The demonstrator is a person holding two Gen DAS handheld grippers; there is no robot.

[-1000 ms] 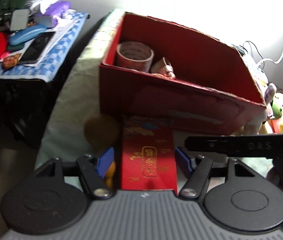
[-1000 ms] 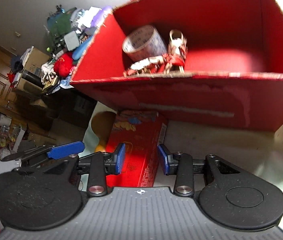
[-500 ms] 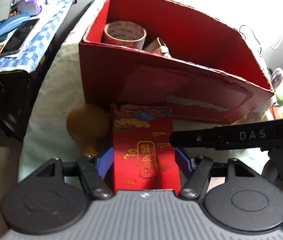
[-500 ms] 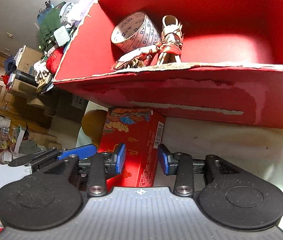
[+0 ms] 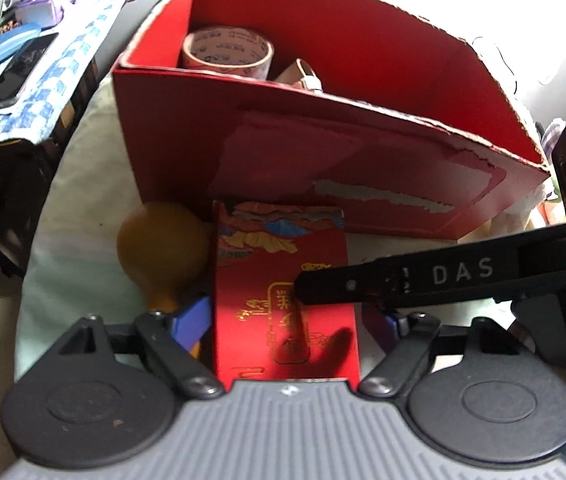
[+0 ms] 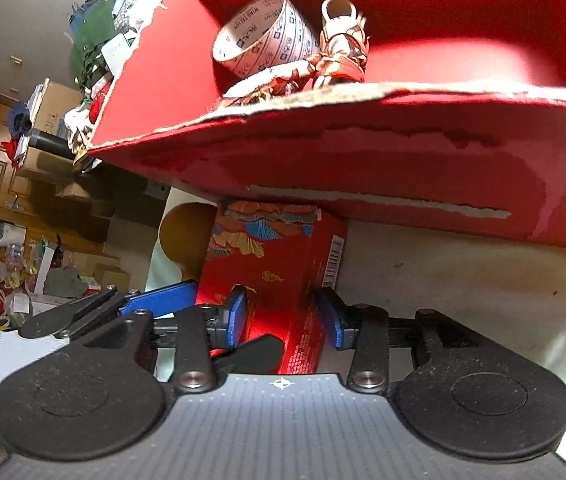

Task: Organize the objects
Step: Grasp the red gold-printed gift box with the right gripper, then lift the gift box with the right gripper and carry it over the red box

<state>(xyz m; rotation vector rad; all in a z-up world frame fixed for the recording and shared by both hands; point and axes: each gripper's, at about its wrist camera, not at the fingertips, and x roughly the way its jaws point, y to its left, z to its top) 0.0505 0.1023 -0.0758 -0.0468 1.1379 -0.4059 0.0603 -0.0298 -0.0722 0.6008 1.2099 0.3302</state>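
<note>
Left wrist: gourd (image 5: 163,246) beside packet (image 5: 283,288).

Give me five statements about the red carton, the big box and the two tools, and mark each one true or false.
1. The small red carton lies outside the big red box, on the cloth in front of its wall. True.
2. A roll of tape sits inside the big red box. True.
3. The big red box holds nothing. False: it holds the roll of tape and a bundle of ribbon.
4. The right tool has its blue pads on either side of the small red carton. True.
5. The yellow gourd-shaped object lies to the right of the small red carton in the left wrist view. False: it lies to the left, beside the left tool.
</note>
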